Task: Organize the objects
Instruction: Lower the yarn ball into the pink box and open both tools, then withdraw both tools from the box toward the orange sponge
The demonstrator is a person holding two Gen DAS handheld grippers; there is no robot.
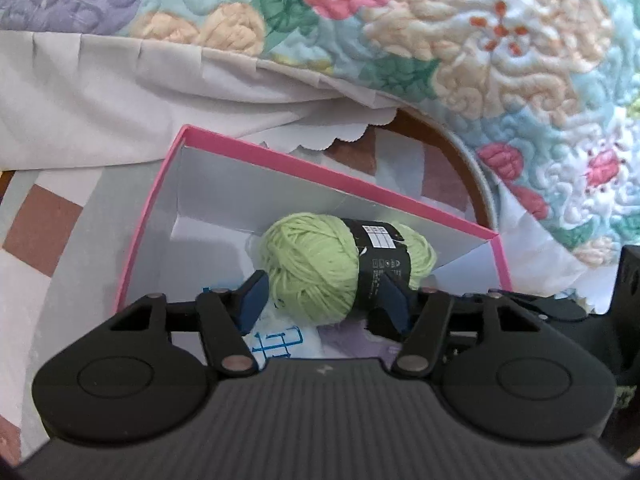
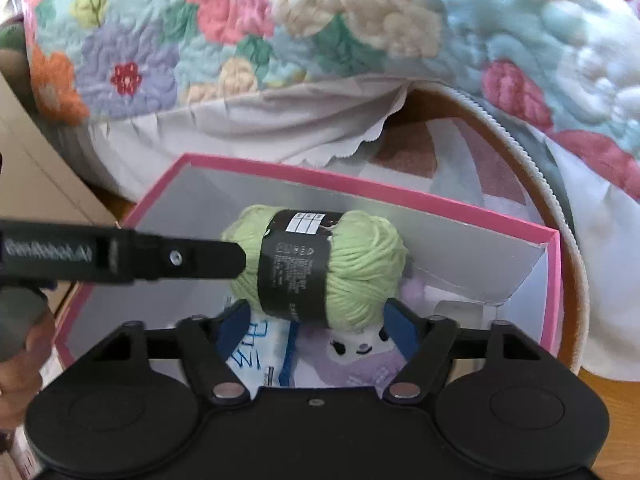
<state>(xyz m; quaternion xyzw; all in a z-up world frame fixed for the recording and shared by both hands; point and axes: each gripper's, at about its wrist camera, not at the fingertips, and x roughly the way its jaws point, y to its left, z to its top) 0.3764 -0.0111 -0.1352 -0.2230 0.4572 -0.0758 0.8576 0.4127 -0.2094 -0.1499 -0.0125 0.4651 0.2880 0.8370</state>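
Observation:
A light green yarn ball (image 1: 320, 268) with a black label sits inside a pink-rimmed box (image 1: 280, 160) with grey walls. My left gripper (image 1: 324, 292) is shut on the yarn, its blue pads (image 1: 252, 300) pressing both sides. In the right wrist view the same yarn (image 2: 320, 260) is above the box (image 2: 360, 188), with the left gripper's finger (image 2: 192, 260) touching it from the left. My right gripper (image 2: 316, 320) is open just below the yarn, not gripping it. A white and blue packet (image 2: 256, 356) and a purple plush toy (image 2: 360, 356) lie in the box.
A floral quilt (image 1: 480, 60) and white sheet (image 1: 120, 92) lie behind the box. A round brown rim (image 2: 560, 220) curves around the box's right side. A cardboard box (image 2: 36, 160) stands at the left. Checked cloth (image 1: 44, 224) lies under the box.

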